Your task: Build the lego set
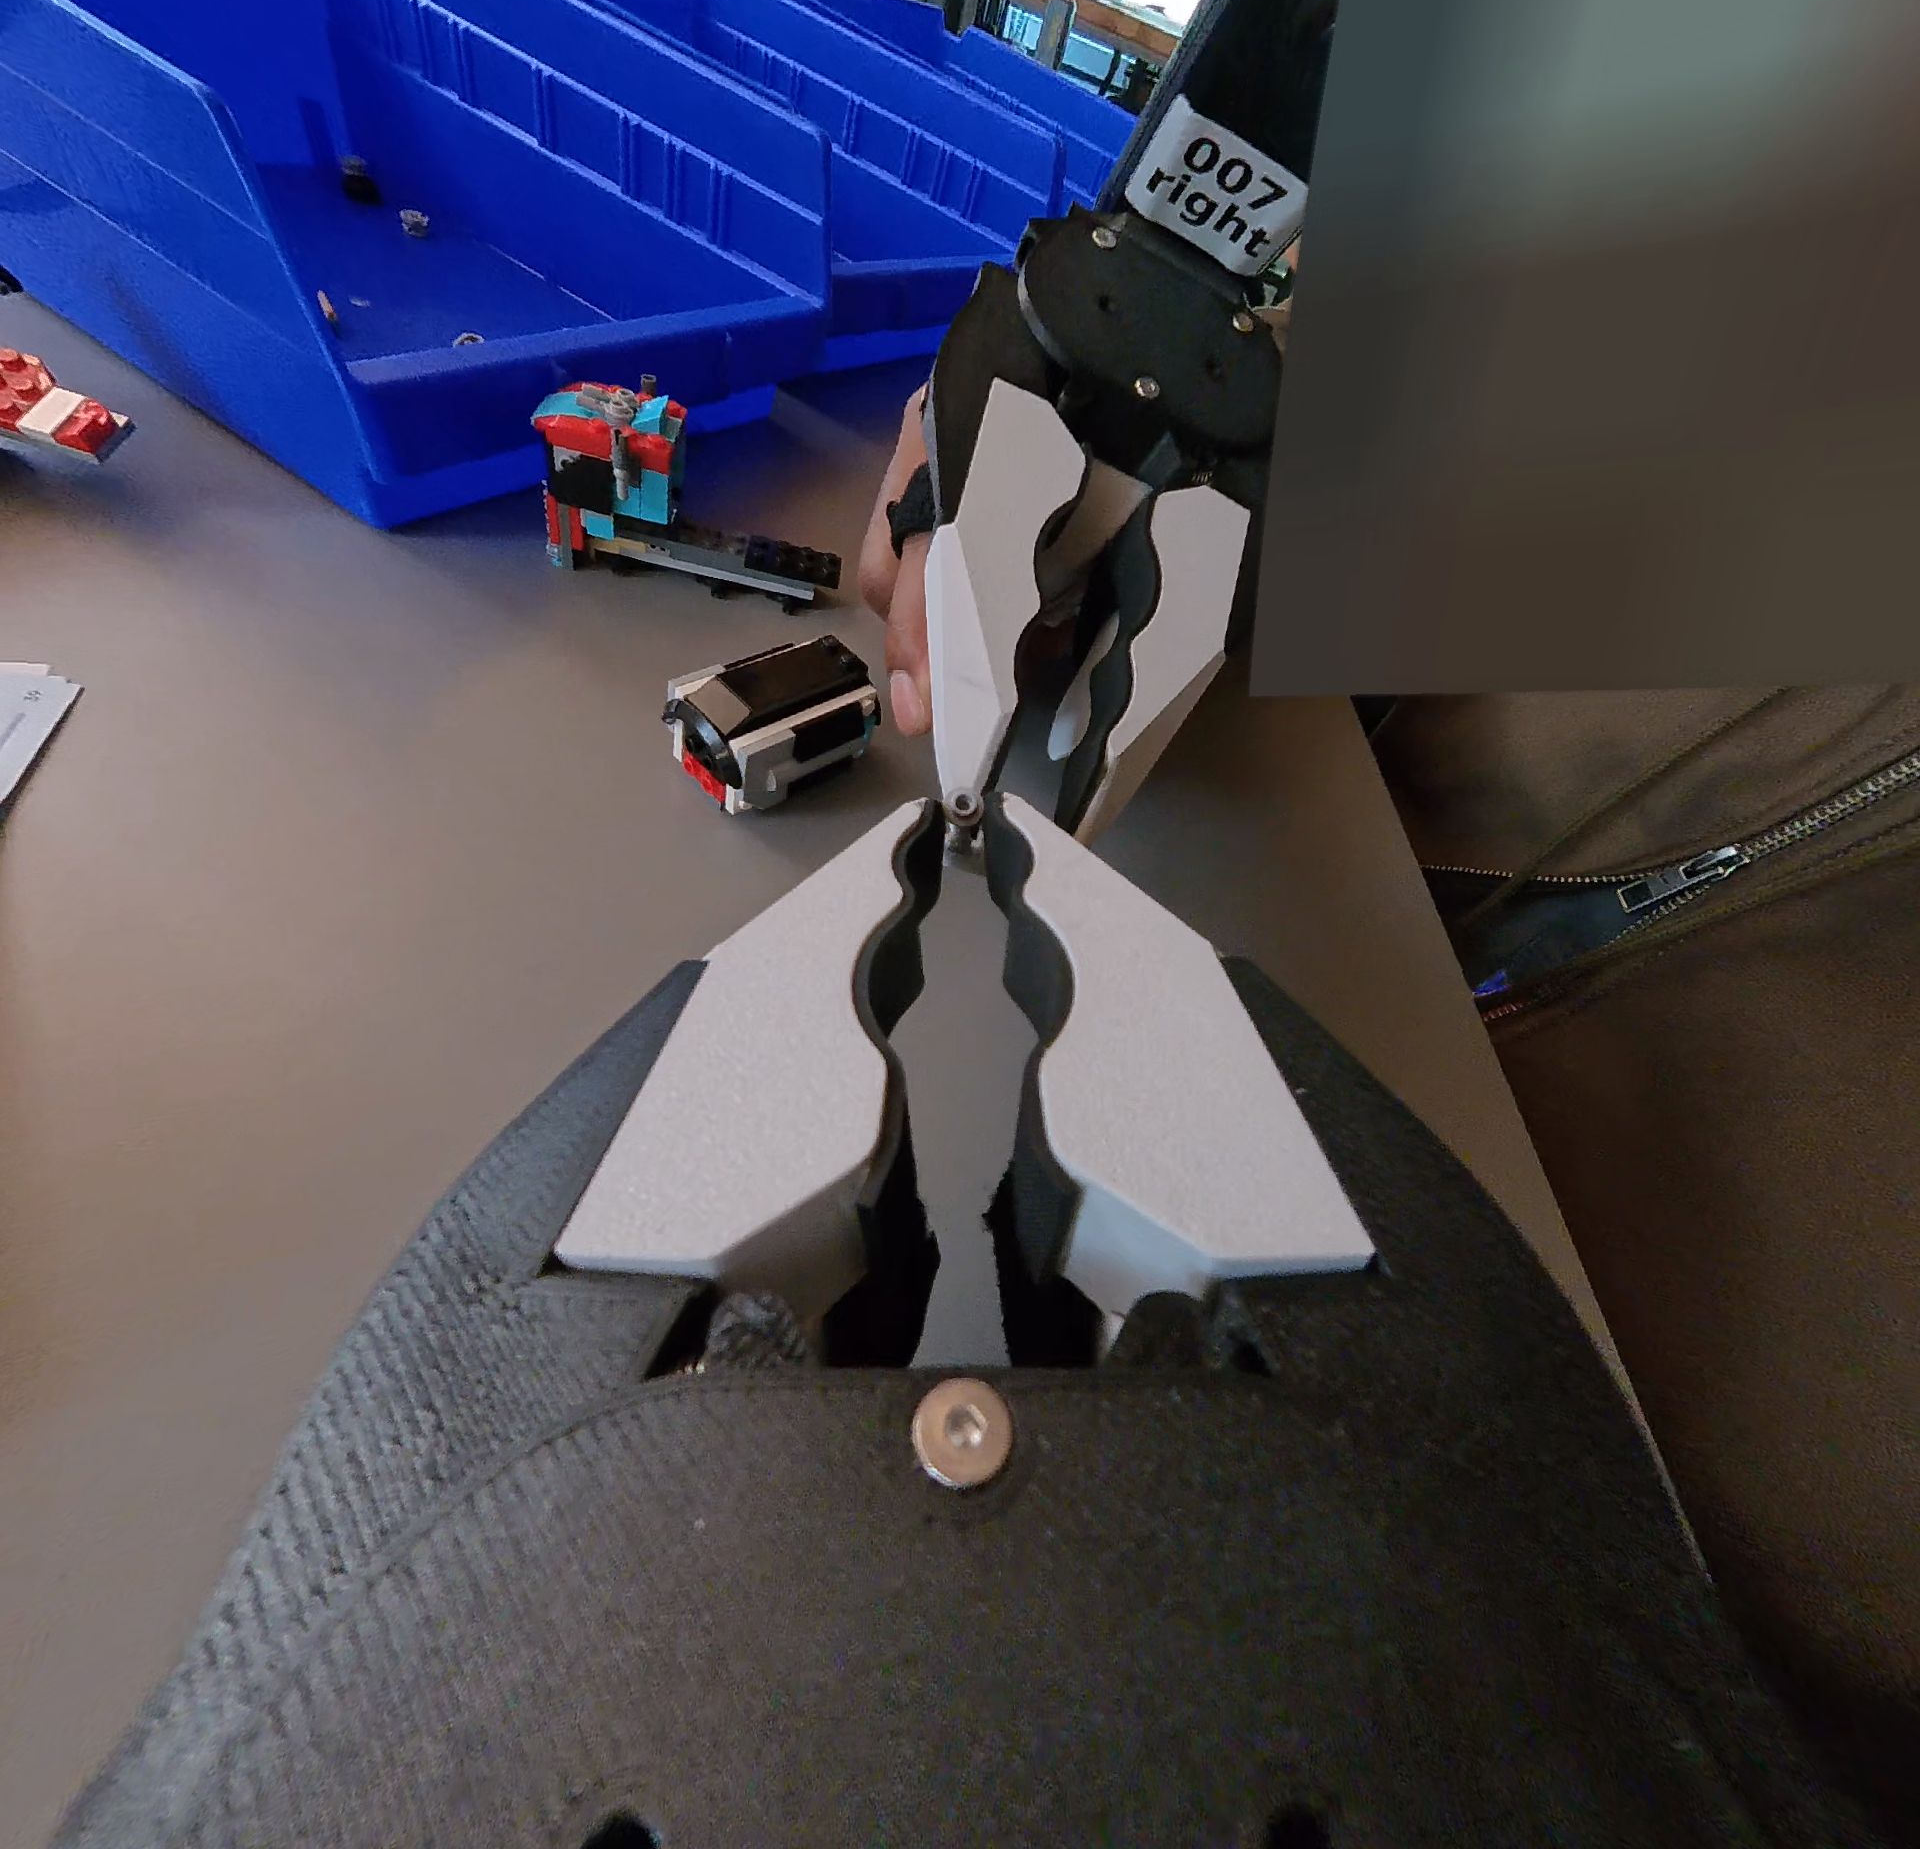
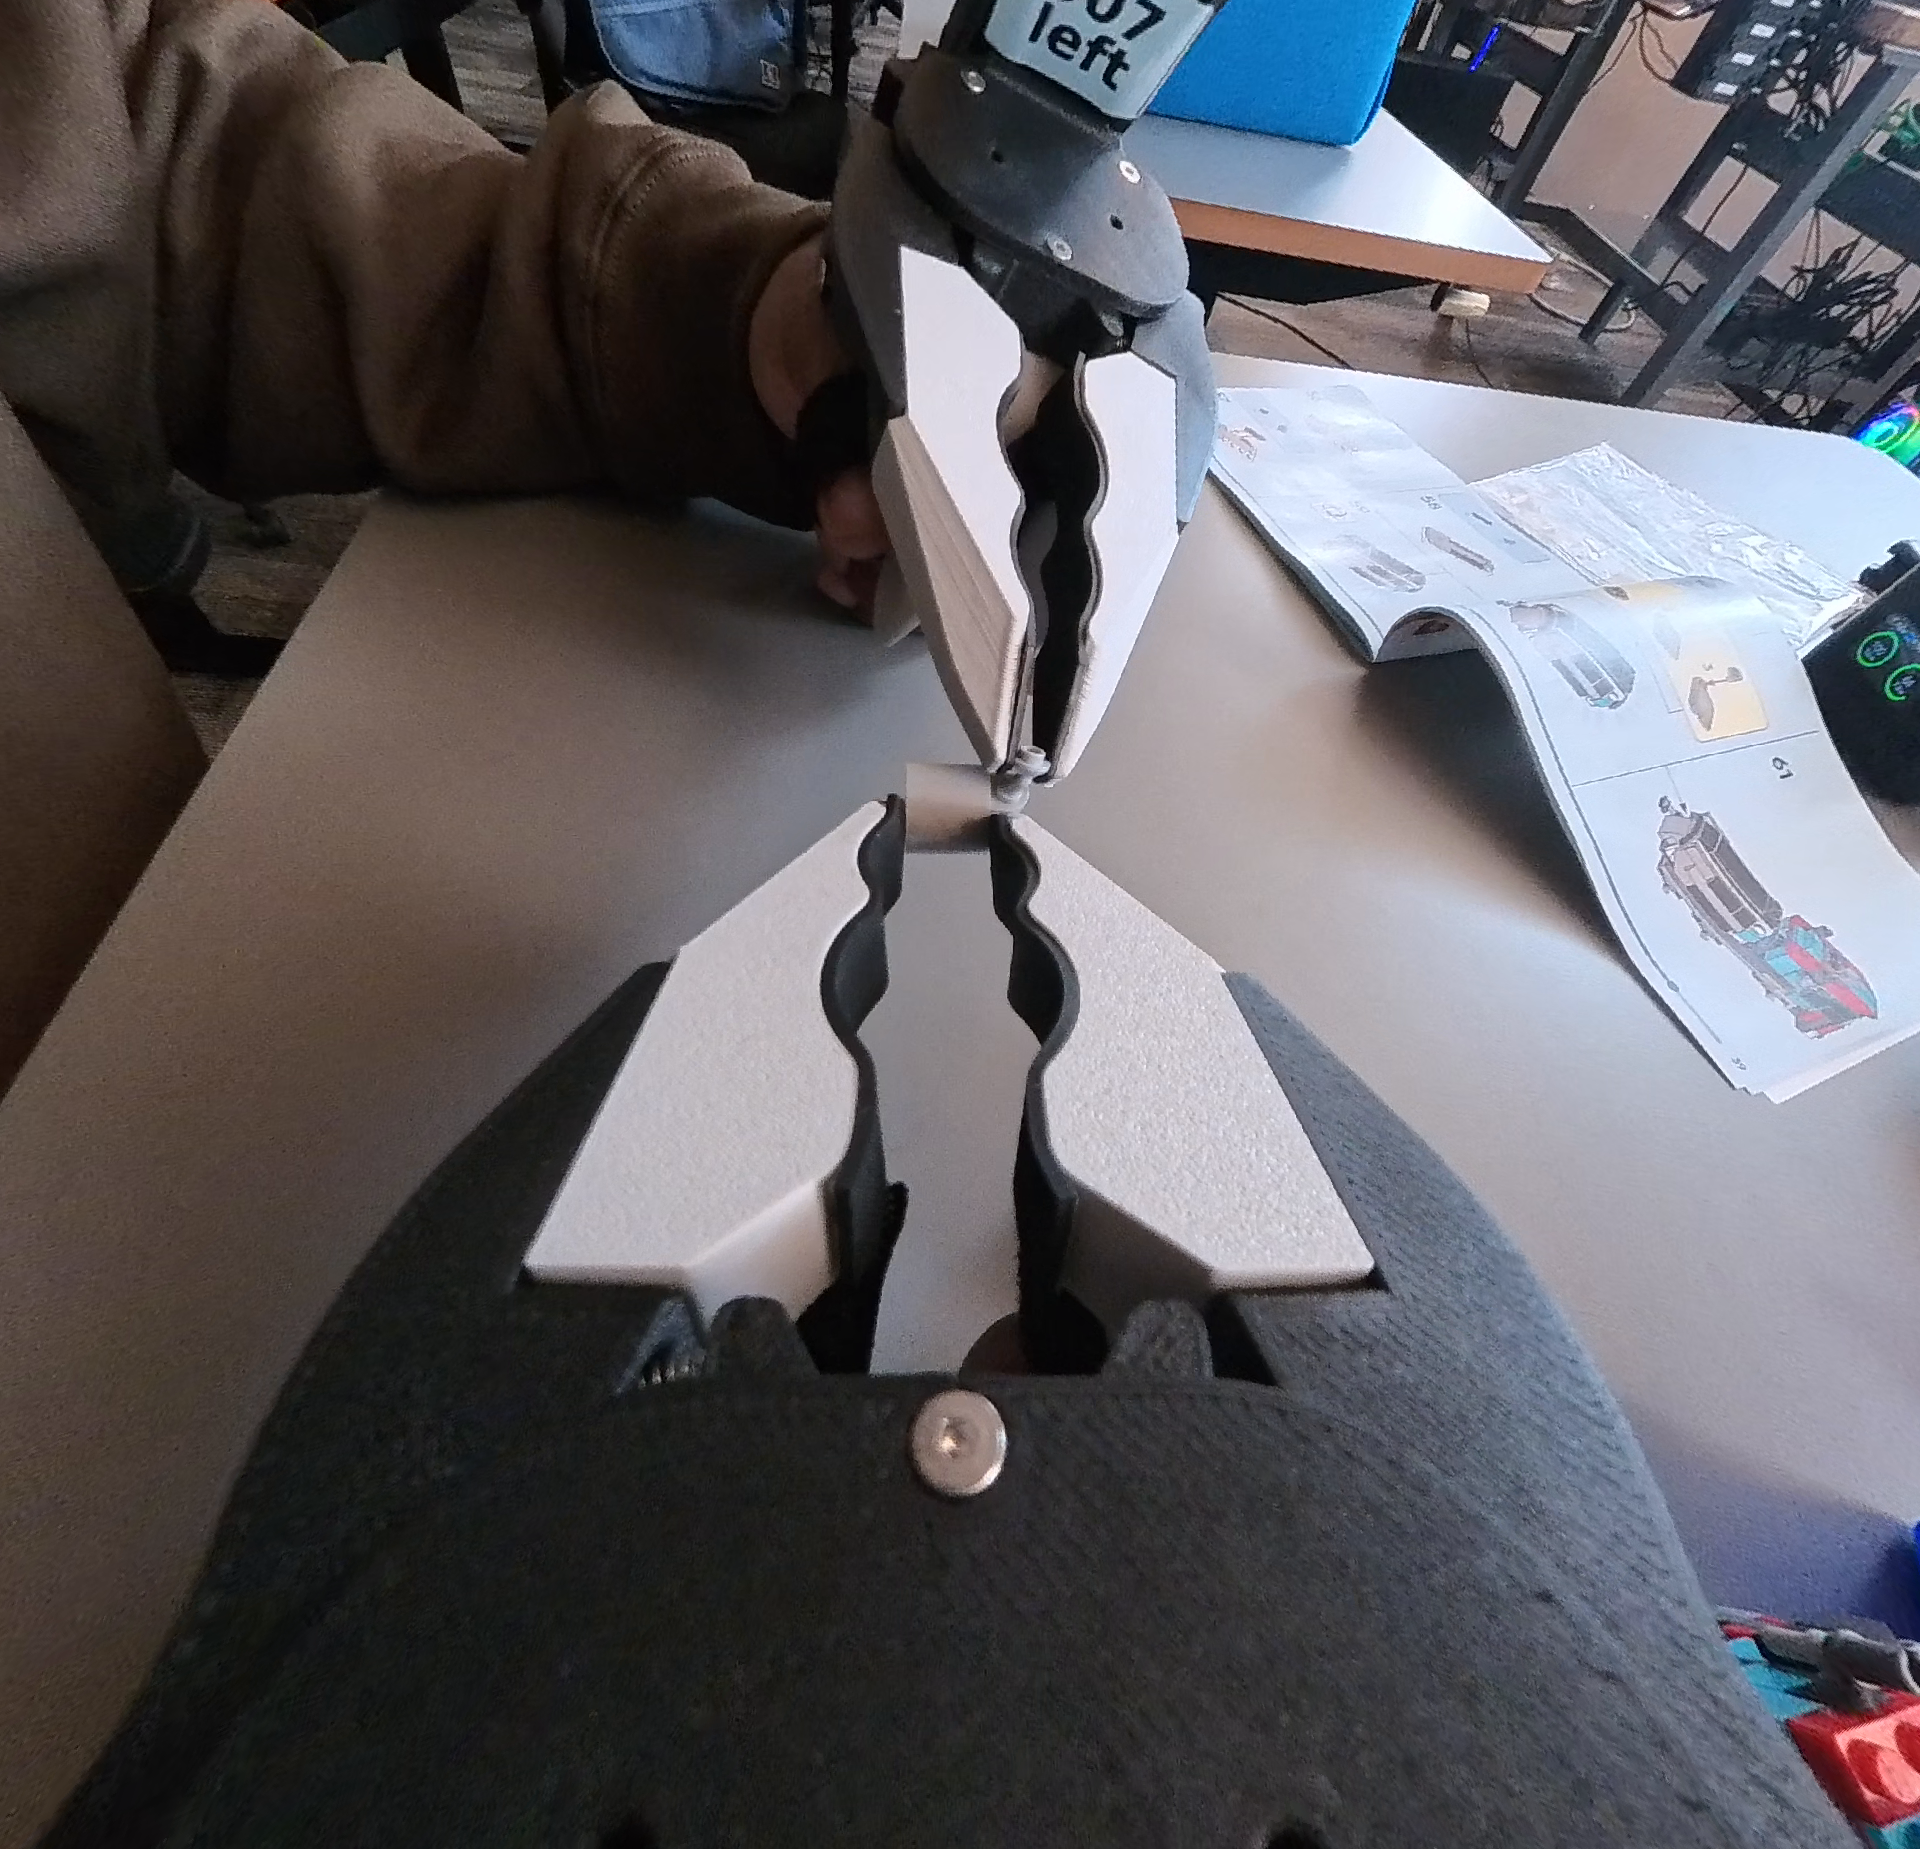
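Note:
In the left wrist view my left gripper (image 1: 961, 812) is shut on a small grey pin (image 1: 964, 810), held above the grey table (image 1: 312, 968). The right wrist view shows it from the other side (image 2: 1029, 760), with the pin (image 2: 1023, 769) at its tips. My right gripper (image 2: 945, 823) is shut on a small light grey piece (image 2: 940, 807) that spans the gap between its pads. One end of this piece meets the pin. In the left wrist view the right gripper (image 1: 1023, 776) comes down from above, tip to tip with the left.
Blue bins (image 1: 582, 272) stand at the back. A red and teal brick model (image 1: 613, 480) and a black and grey brick block (image 1: 774, 724) lie in front of them. An open instruction booklet (image 2: 1662, 719) lies to the right. The person's brown jacket is at the table's edge (image 1: 1455, 968). My two grippers' fingertips are within a few centimetres of each other.

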The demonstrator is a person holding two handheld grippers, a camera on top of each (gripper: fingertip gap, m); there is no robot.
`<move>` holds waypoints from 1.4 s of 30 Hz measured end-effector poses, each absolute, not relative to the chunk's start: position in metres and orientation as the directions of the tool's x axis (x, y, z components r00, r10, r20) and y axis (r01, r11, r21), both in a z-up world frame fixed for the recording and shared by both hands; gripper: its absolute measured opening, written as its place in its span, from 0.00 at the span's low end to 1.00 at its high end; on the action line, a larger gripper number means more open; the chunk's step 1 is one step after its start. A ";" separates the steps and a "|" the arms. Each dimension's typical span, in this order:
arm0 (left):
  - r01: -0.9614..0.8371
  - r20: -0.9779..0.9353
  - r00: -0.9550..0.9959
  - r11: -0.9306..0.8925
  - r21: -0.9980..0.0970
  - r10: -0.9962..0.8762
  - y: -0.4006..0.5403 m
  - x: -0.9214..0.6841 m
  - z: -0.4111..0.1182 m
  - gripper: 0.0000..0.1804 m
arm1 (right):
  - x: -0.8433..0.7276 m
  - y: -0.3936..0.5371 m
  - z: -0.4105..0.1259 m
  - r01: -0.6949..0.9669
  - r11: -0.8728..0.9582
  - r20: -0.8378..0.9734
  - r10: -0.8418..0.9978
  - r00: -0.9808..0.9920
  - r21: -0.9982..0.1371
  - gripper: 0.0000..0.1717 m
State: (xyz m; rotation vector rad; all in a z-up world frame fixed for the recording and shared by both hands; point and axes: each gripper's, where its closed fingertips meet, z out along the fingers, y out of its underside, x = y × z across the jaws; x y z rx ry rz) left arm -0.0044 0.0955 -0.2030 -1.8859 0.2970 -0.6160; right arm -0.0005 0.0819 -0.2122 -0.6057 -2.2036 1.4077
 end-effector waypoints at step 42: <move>0.070 0.249 0.862 -0.382 -0.922 -0.441 0.095 -0.012 -0.204 0.04 | -0.002 0.084 -0.209 0.115 0.366 0.140 0.600 -0.788 -0.924 0.10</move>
